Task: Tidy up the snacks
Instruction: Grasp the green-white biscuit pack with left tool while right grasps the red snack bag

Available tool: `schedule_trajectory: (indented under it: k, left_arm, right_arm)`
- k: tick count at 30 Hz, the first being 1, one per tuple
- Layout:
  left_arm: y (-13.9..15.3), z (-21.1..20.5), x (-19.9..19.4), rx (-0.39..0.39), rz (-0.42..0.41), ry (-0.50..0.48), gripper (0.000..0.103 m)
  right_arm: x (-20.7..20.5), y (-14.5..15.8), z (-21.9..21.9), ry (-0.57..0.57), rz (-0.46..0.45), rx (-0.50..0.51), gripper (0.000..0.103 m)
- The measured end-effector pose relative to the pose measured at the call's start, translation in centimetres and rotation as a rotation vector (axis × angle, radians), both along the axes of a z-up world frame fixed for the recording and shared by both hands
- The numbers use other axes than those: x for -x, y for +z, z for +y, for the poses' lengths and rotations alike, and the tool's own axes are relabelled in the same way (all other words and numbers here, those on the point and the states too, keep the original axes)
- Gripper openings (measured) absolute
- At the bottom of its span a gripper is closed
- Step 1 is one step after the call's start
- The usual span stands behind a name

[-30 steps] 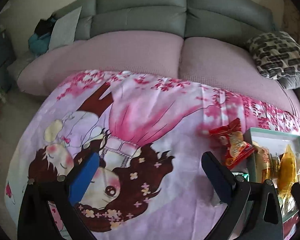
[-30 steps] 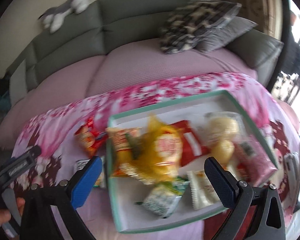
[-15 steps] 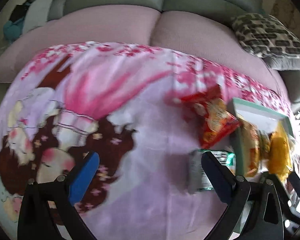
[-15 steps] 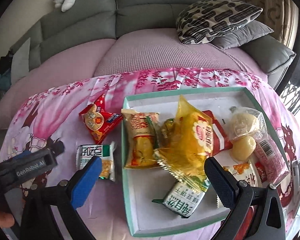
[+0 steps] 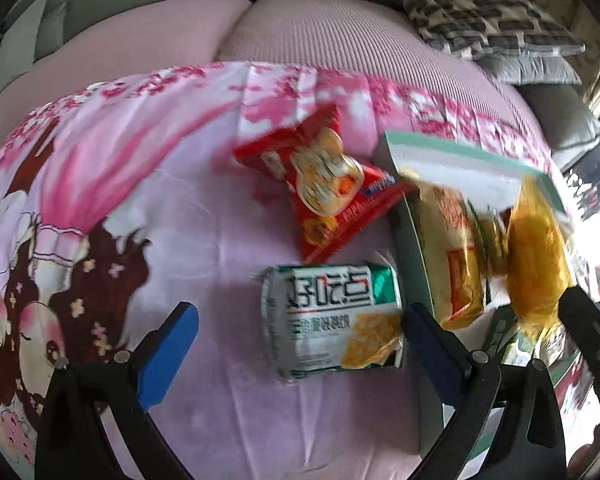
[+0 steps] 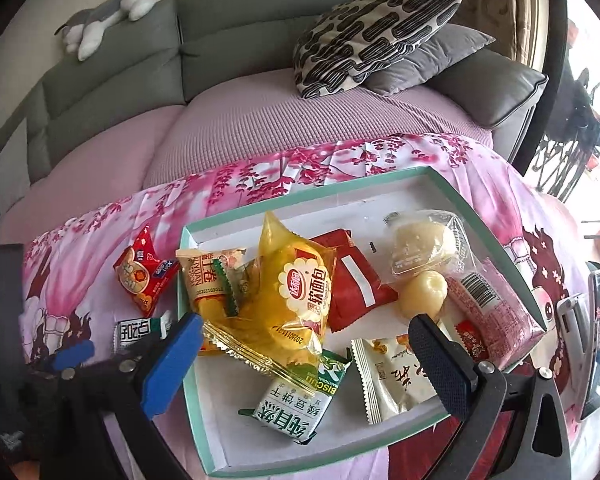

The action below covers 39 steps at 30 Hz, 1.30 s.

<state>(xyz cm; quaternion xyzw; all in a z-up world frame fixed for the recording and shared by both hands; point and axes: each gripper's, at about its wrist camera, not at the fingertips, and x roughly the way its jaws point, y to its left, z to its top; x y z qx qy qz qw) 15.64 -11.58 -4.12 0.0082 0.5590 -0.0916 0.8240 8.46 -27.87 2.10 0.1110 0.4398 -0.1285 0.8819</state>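
The left gripper is hovering low over a pink cartoon-print blanket, pointing forward, its blue-padded jaws spread wide and holding nothing. A green-and-white cracker packet is lying flat on the blanket between those jaws, closer to the right pad. Just beyond it, a red snack packet is resting on the blanket beside the tray's left wall.

The right gripper is hanging above a teal-rimmed white tray, jaws also wide apart and empty. Inside the tray, a yellow soft-bread bag is lying on top of other packets, with a green biscuit packet nearer the front. A grey sofa with a patterned cushion is sitting behind the blanket.
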Motion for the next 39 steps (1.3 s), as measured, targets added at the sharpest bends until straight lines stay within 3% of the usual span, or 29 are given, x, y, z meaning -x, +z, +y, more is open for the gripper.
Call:
schedule_trajectory:
  k: [8,25,31,32,35,39]
  left_arm:
    - [-0.4,0.1,-0.2,-0.022,0.002,0.037,0.102]
    - [0.4,7.3,-0.5,-0.104,-0.026,0.22,0.102]
    - [-0.2,7.0,-0.8,-0.039,0.001,0.194,0.101]
    - [-0.3,6.8,-0.7,-0.031,0.004,0.19,0.099]
    - [-0.4,6.9,-0.7,-0.029,0.011,0.185,0.077]
    - [-0.3,7.7,-1.0,0.001,0.013,0.198,0.07]
  right_arm:
    - [0.0,-0.1,0.3,0.006,0.003,0.008,0.103]
    - [-0.4,0.7,2.7,0.063,-0.028,0.043,0.103]
    - [-1.4,2.0,5.3,0.163,-0.079,0.015,0.103]
    - [-1.7,2.0,5.8,0.187,-0.084,-0.002,0.103]
    - [-3.0,2.0,7.0,0.228,-0.086,-0.041,0.103]
    - [-5.4,0.8,8.0,0.253,-0.059,-0.135,0.101]
